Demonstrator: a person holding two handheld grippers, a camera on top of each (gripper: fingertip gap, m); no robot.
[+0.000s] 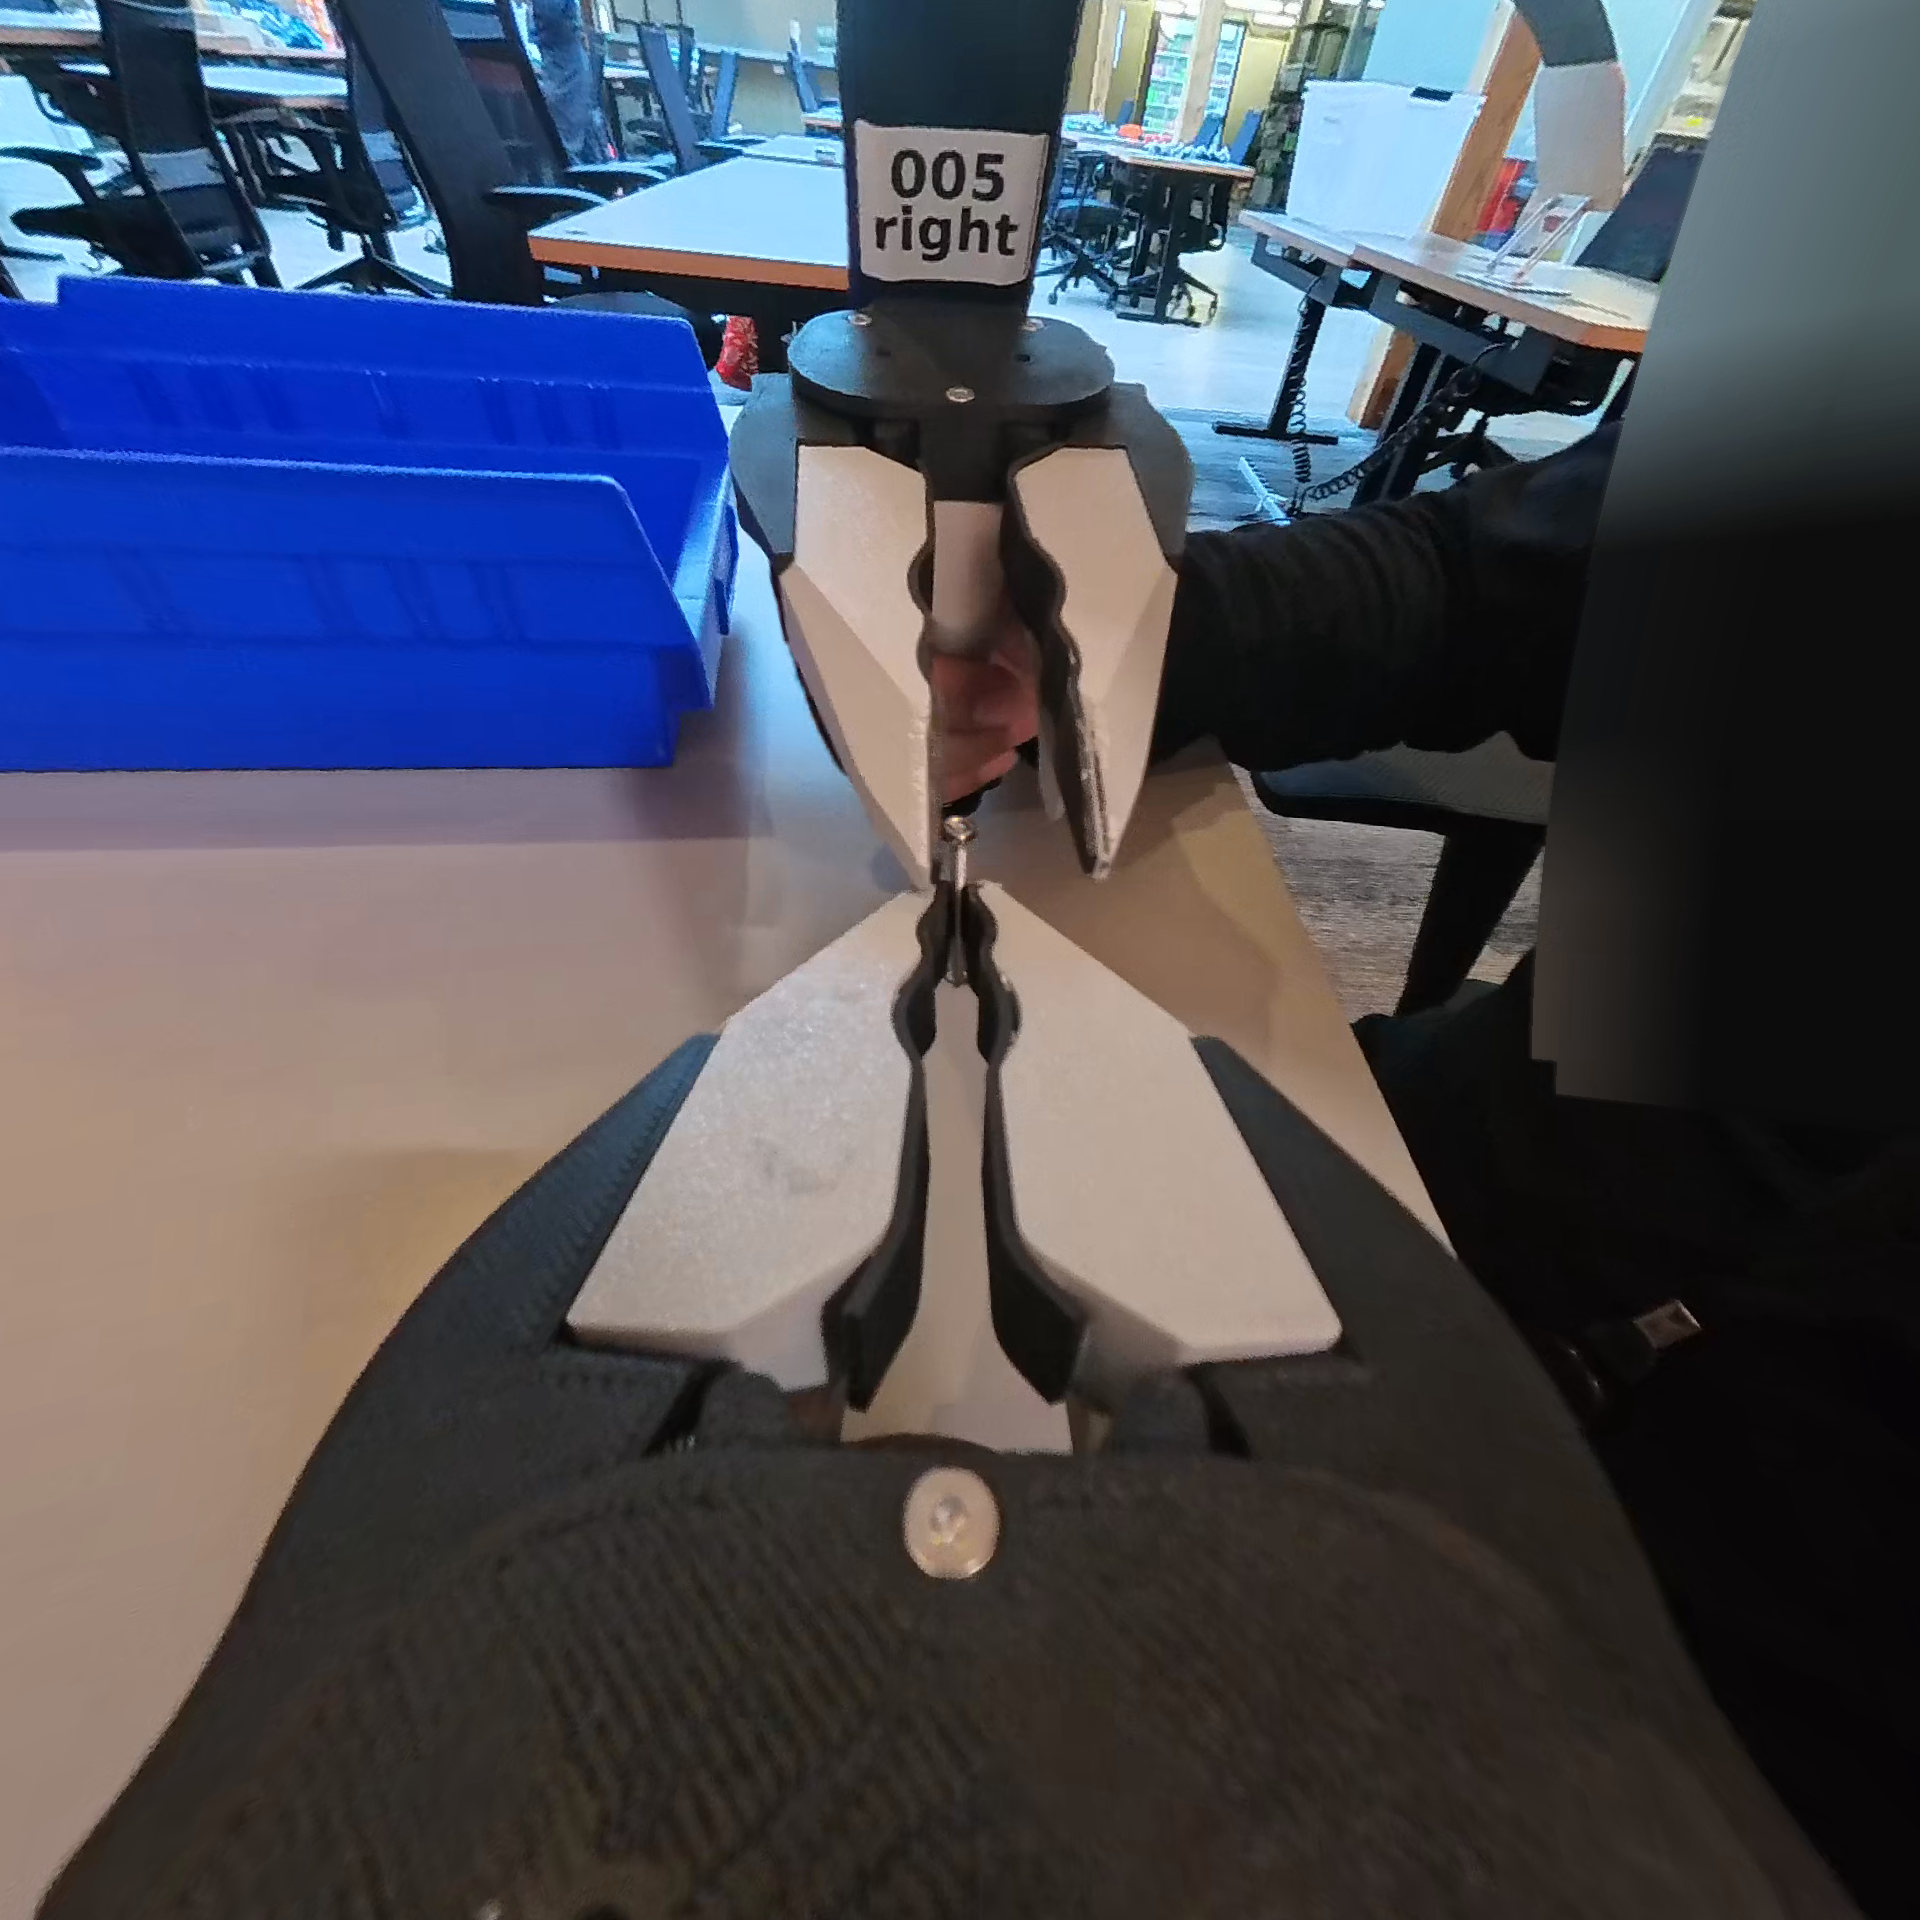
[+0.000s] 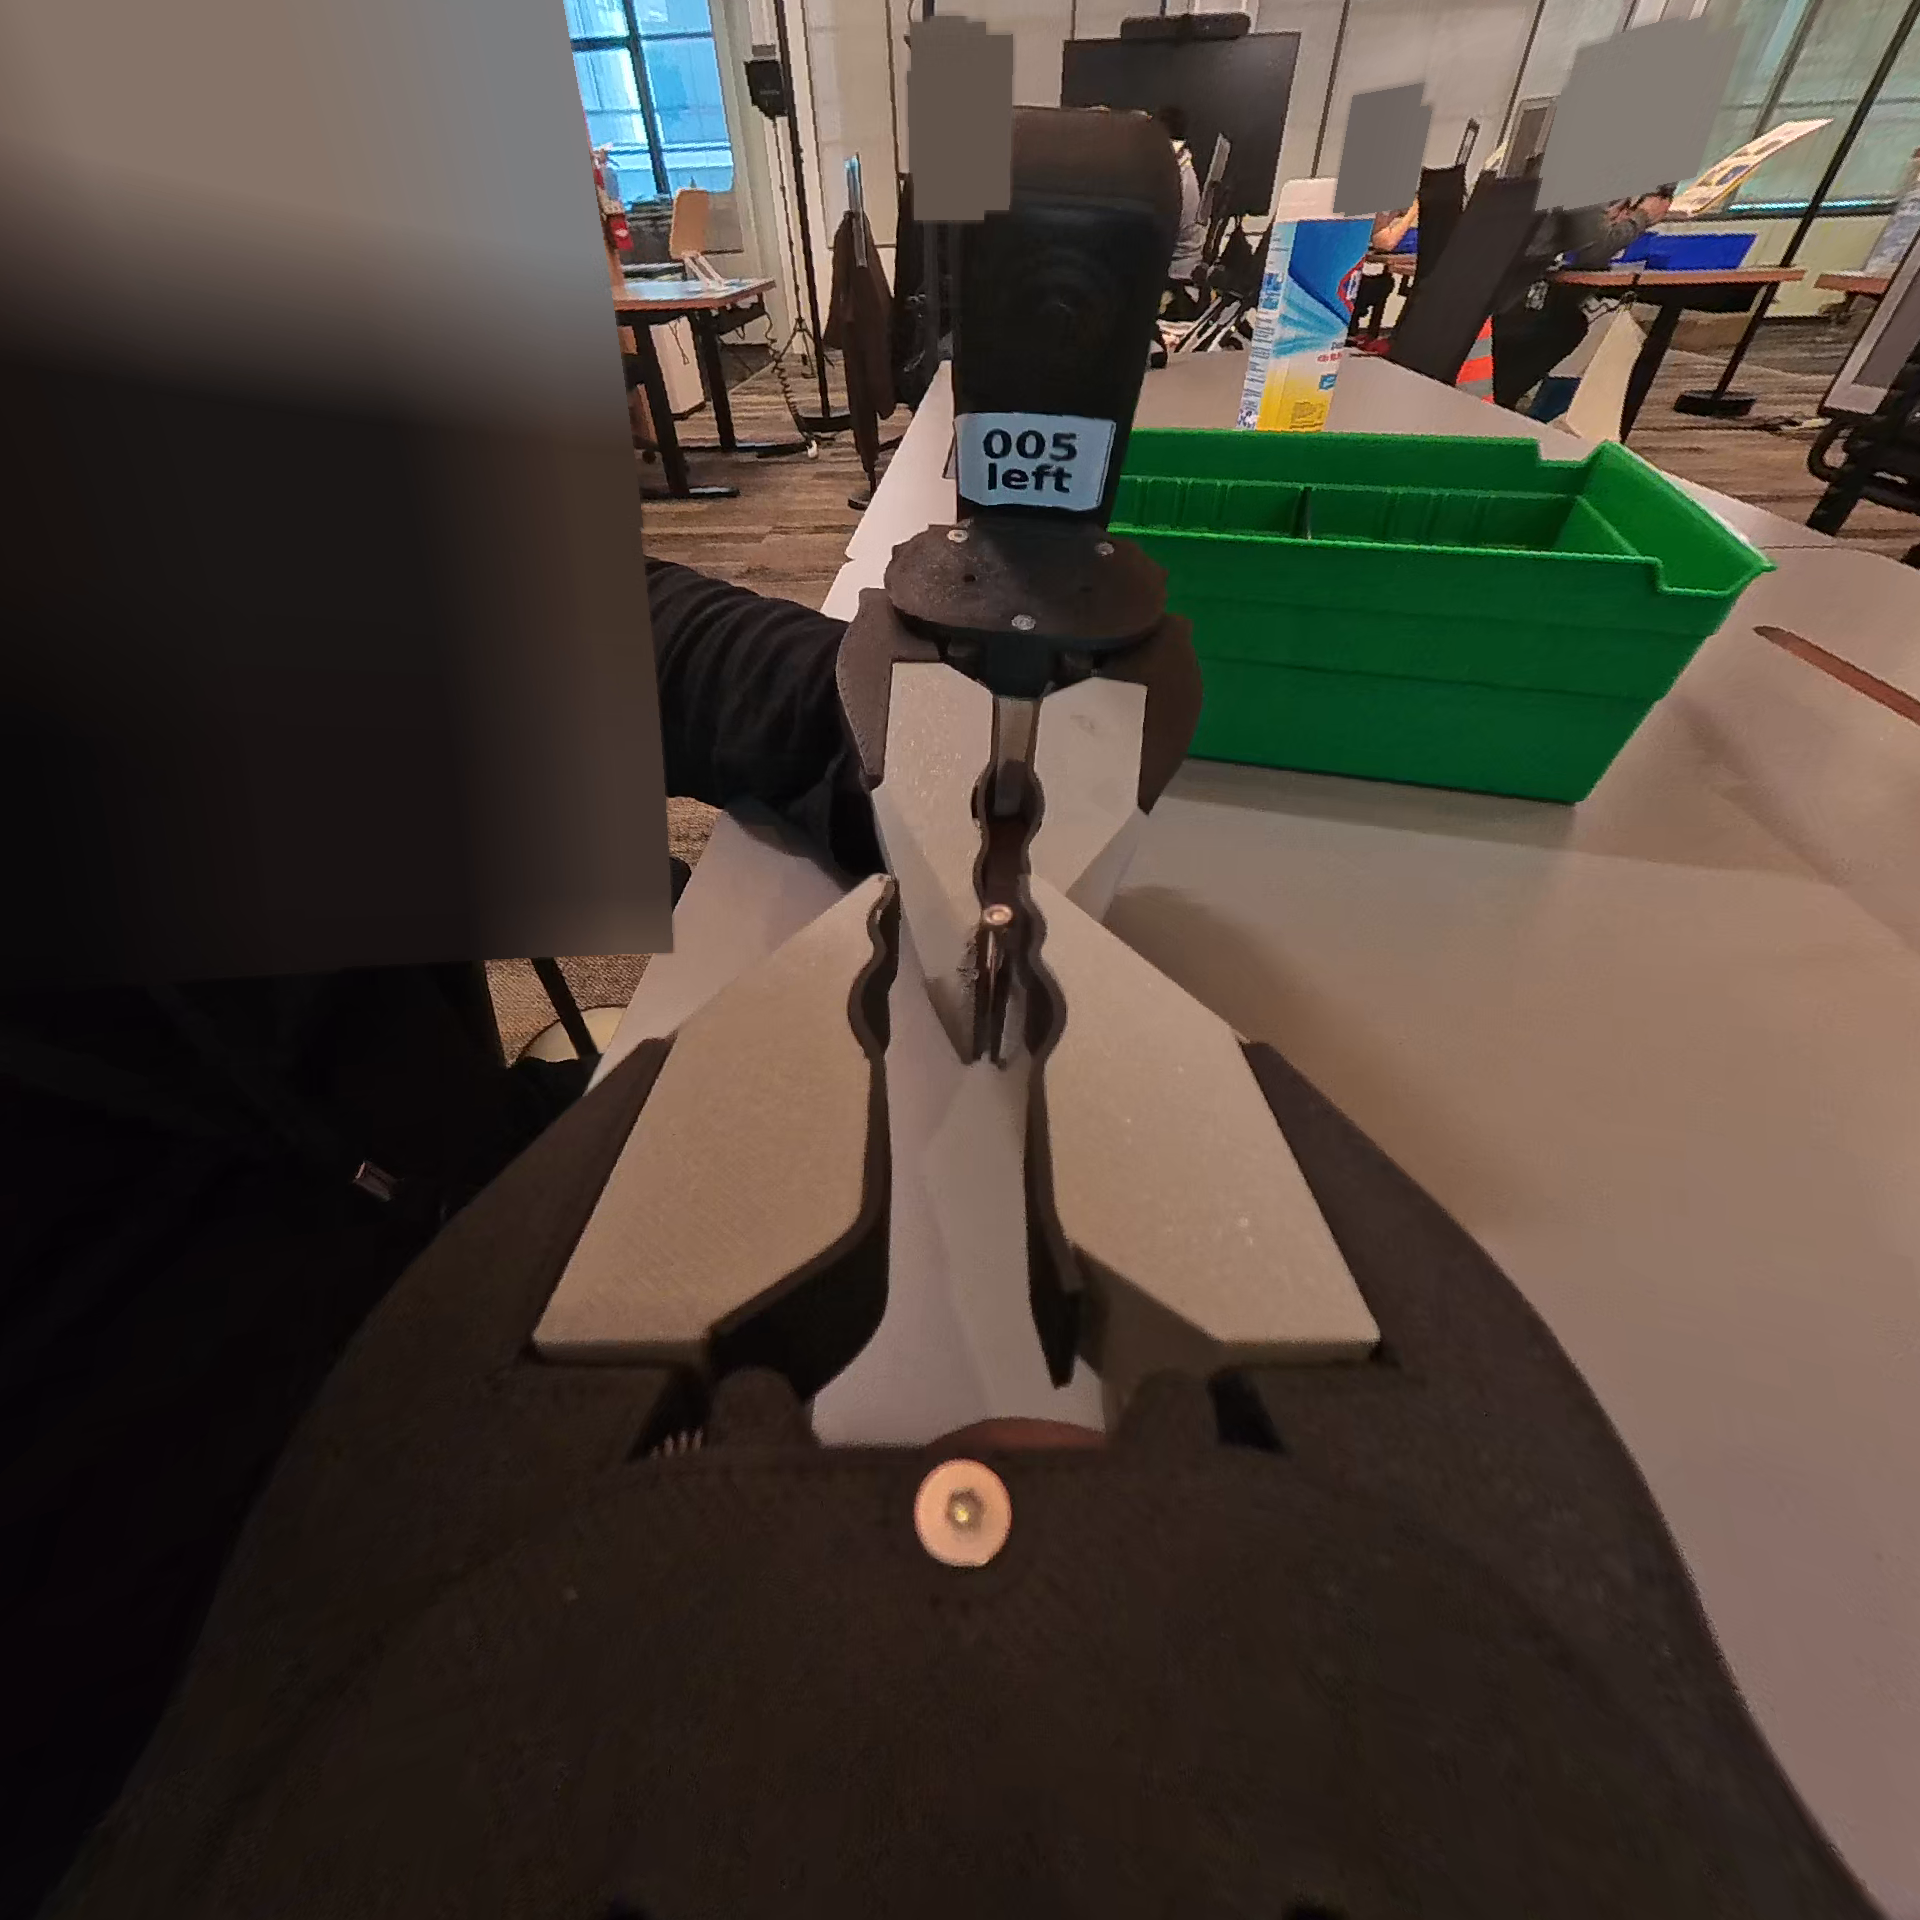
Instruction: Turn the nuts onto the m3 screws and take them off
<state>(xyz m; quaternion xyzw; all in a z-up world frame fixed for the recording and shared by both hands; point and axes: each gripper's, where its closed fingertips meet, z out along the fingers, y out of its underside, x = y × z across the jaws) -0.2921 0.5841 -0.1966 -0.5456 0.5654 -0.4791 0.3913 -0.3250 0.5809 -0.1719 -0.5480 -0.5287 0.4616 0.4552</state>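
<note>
The left gripper (image 1: 958, 940) has its fingers (image 1: 831, 997) closed on a small silver M3 screw (image 1: 958, 883), whose head points toward the right gripper (image 1: 997, 862). The right gripper's fingers (image 1: 873, 665) stand parted around the screw head, holding nothing visible. No nut can be made out, so threading seems not yet begun or already undone. Beyond the screw, a blue plastic bin (image 1: 343, 582) and a green plastic bin (image 2: 1455, 623) rest on the pale desk (image 1: 312, 1039).
</note>
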